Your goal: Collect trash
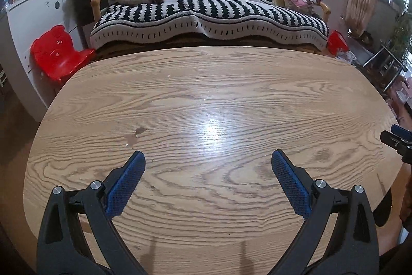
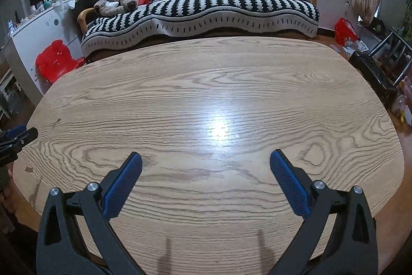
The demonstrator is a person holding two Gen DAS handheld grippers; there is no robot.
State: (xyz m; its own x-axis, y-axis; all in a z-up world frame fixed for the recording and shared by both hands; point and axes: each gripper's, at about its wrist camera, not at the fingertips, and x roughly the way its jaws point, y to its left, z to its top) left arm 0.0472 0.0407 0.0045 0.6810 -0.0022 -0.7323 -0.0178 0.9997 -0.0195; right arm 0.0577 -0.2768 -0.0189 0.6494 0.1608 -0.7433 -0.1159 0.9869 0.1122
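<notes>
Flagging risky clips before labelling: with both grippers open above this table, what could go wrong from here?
1. No trash shows on the table; only chipped patches in the veneer. A gripper could mistake them for scraps and scrape the surface.
2. The left gripper and right gripper hang side by side, each showing at the edge of the other's view; reaching inward could knock them together.
3. Glare on the wood could hide small bits.

R hand-held gripper (image 2: 206,166) over near part of wooden counter (image 2: 206,84), blue pads (image 2: 123,187) spread wide, nothing btwn. L hand-held gripper (image 2: 18,137) just off counter's left edge. Striped sofa (image 2: 200,9) behind counter; red stool (image 2: 58,61) off its far-left corner.
</notes>
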